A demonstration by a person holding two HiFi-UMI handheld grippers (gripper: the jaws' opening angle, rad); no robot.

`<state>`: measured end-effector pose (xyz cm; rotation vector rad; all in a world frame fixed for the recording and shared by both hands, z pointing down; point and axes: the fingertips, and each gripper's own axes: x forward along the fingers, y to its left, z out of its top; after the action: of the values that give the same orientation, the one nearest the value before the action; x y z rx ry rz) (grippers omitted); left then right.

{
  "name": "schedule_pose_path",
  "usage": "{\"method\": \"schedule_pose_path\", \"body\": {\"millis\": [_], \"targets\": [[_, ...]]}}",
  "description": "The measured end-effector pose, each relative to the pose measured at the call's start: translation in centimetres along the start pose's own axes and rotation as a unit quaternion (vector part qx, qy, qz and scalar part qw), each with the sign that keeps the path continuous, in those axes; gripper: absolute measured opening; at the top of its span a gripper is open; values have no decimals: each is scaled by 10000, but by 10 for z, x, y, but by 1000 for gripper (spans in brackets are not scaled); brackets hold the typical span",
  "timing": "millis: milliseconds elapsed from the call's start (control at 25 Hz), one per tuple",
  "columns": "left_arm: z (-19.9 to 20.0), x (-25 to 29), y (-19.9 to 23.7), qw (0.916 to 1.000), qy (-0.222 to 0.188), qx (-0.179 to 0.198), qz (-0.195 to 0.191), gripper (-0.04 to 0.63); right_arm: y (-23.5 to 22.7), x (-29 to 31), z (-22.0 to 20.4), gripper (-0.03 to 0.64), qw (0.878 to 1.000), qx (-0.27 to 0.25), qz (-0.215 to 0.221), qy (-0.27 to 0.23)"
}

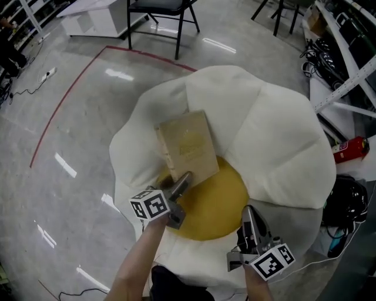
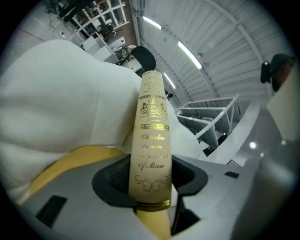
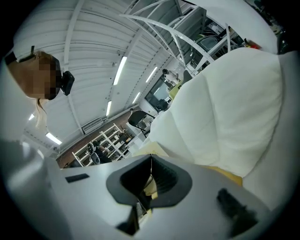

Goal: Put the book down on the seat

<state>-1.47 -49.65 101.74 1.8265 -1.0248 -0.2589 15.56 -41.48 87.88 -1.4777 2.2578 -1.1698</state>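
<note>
A tan hardback book [image 1: 188, 147] with gold lettering on its spine [image 2: 151, 140] is tilted over the seat, a white petal-shaped cushion [image 1: 276, 135] with a yellow centre [image 1: 220, 206]. My left gripper [image 1: 181, 182] is shut on the book's lower near edge; in the left gripper view the spine stands upright between the jaws [image 2: 150, 187]. Whether the book's far end touches the cushion I cannot tell. My right gripper [image 1: 249, 214] hovers over the cushion's front right, its jaws shut with nothing between them [image 3: 151, 159]. White cushion [image 3: 229, 117] fills the right of that view.
A black folding chair [image 1: 158, 12] stands beyond the seat, with a white low cabinet [image 1: 100, 17] to its left. A red line [image 1: 64, 100] curves across the grey floor. At the right are a fire extinguisher [image 1: 351, 148], a black bag [image 1: 346, 200] and white racking.
</note>
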Motion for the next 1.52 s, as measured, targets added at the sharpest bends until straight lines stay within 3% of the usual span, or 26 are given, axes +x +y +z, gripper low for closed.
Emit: {"method": "schedule_pose_path", "body": {"millis": [120, 360, 760, 880, 1000, 1080, 1200, 1320, 1440, 1520], "targets": [[-16, 7, 19, 9978, 269, 229, 552, 234, -7, -2, -6, 11, 10000, 44, -9, -34], [-23, 0, 48, 9915, 392, -111, 1234, 301, -4, -4, -16, 12, 10000, 18, 17, -5], [-38, -57, 26, 9876, 566, -471, 1390, 367, 37, -12, -20, 12, 9989, -166, 285, 340], [-32, -87, -2, 9886, 512, -203, 1401, 365, 64, -22, -16, 12, 9974, -358, 336, 527], [-22, -110, -39, 9859, 621, 448, 1491, 362, 91, -34, -9, 12, 9954, -575, 318, 698], [-11, -123, -68, 9820, 641, 859, 1555, 327, 108, -41, -2, 12, 9952, -562, 304, 738], [9, -142, -114, 9766, 573, 1309, 1605, 169, 137, -50, 10, 12, 9951, -565, 266, 772], [29, -158, -164, 9760, 514, 1485, 1509, 130, 172, -58, 22, 12, 9947, -548, 295, 815], [50, -174, -218, 9748, 420, 1686, 1397, 47, 208, -69, 38, 12, 9942, -562, 360, 838], [63, -185, -256, 9742, 378, 1828, 1270, 37, 233, -79, 54, 12, 9942, -596, 385, 812]]}}
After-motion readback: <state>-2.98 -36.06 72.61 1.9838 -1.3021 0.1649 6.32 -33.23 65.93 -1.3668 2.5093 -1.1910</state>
